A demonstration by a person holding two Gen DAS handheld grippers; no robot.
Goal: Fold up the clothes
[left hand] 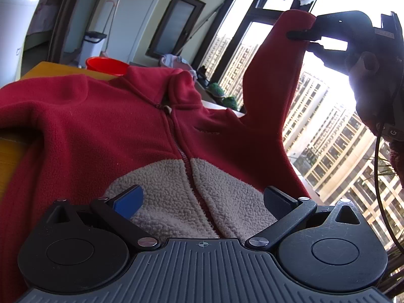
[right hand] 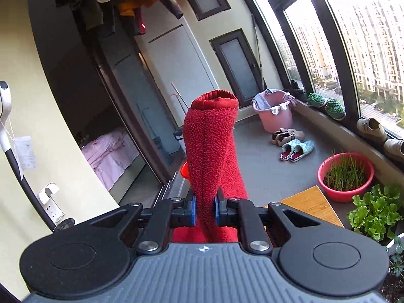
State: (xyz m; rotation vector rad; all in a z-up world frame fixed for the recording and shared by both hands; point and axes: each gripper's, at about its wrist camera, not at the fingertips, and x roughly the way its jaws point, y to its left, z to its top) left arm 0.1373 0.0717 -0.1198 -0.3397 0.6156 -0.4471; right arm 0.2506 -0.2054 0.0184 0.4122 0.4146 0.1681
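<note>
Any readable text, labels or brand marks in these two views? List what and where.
None readable.
White tag hanging off the handle at left: print too blurred to read.
Sticker on the right tool: too small to read.
Red fleece jacket: no legible logo.
Both tools' bases: only a crosshair mark, no words.

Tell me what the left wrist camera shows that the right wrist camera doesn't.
Only the left wrist view shows the fleece jacket's body, zipper and cream panel, spread out beyond the open left gripper. Only the right wrist view shows slippers, a pink bucket and potted greens. Both show the red sleeve clamped in the right gripper.
</note>
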